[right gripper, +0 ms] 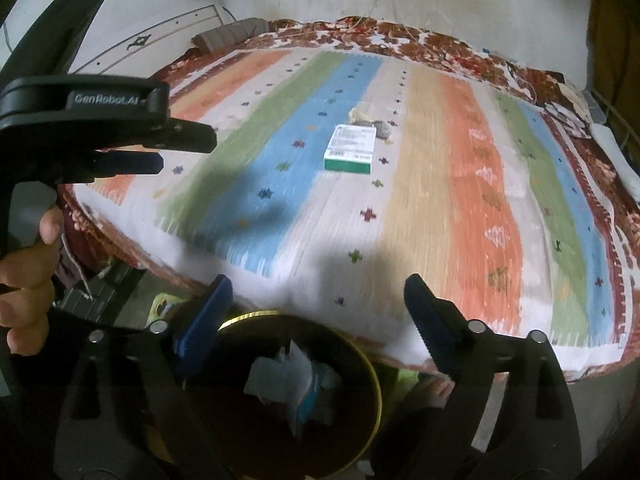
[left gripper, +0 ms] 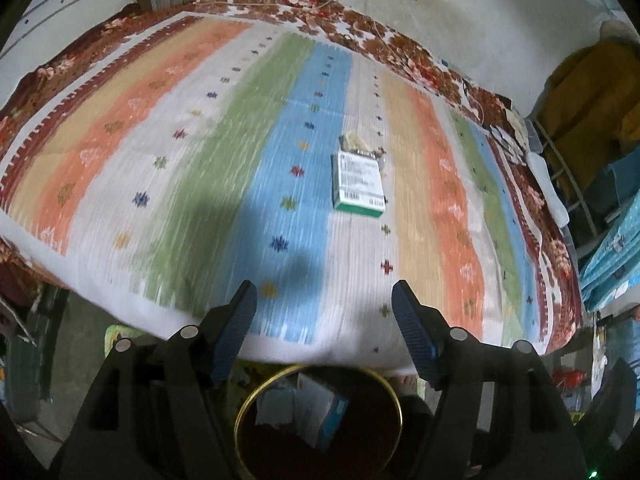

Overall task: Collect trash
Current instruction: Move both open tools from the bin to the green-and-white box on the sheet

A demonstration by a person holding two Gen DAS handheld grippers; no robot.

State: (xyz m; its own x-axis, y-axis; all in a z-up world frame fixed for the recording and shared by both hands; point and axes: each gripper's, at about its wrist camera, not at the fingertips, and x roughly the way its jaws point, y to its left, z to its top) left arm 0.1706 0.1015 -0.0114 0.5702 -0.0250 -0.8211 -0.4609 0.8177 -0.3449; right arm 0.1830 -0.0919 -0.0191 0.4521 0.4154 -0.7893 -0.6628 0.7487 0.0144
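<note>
At the near edge of the bed, just below the mattress line, a round dark bin with a gold metal rim (right gripper: 296, 384) stands on the floor, and crumpled white paper and a blue-and-white carton (right gripper: 308, 380) are seen lying inside it. Both tongs are held over the bin mouth. The left gripper (left gripper: 324, 312) is spread, nothing between its blue ribbed pads (left gripper: 236, 332). The right gripper (right gripper: 318, 312) is spread wide as well, and empty. In the right wrist view the left tool appears at the left edge, with the person's hand (right gripper: 24, 280) wrapped on its handle.

Step judged in hand: a drop into the bin is complete, both tools freed.

Remaining trash is noted far out on the striped multicoloured bedspread (left gripper: 200, 140): a green-and-white flat cardboard box (left gripper: 358, 184) on the pale stripe beside the blue one, and, just beyond it and touching or nearly so, a small heap of crumpled wrappers (left gripper: 360, 144), too blurred to be identified.

Next move, as judged: a reach forward across the bed is called for, jaws kept spread and set across the box's narrower sides.
</note>
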